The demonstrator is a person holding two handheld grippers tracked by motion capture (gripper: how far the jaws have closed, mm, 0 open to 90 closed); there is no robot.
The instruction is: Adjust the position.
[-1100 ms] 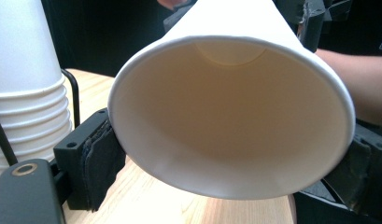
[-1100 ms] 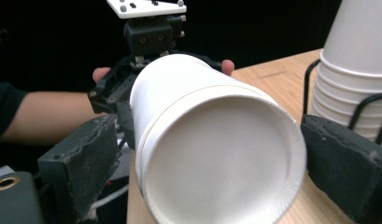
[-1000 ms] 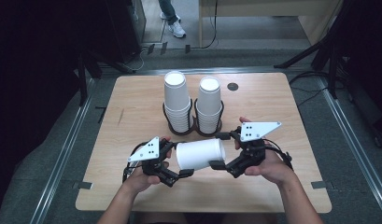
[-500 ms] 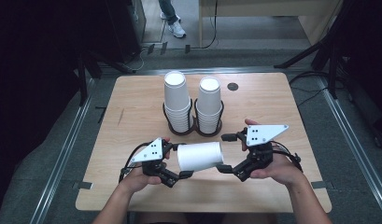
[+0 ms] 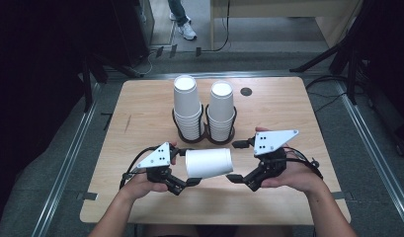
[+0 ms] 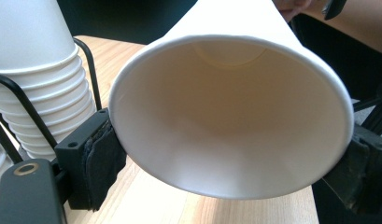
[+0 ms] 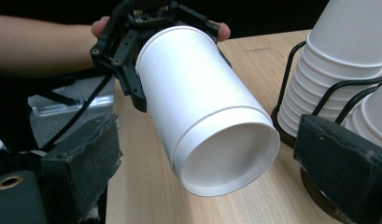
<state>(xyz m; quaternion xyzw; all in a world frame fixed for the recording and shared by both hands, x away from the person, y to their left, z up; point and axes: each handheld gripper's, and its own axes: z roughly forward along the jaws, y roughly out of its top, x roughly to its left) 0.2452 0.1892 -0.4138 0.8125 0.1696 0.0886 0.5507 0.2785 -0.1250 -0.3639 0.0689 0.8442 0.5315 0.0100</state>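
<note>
White paper cup, 1 of its kind lying on its side, held level just above the light wooden table near the front edge, between 2 black hand-held grippers. The left gripper clamps the cup at its wide open rim; its pads press both sides, and the left gripper view looks into the cream-coloured, unfilled inside. The cup is plain and smooth, tapering toward its recessed base, which faces the right gripper. That gripper's jaws have just been narrowing, yet stand apart on either side of the base without touching it. Behind stand 2 stacks of white paper cups, each in 1 black wire holder.
</note>
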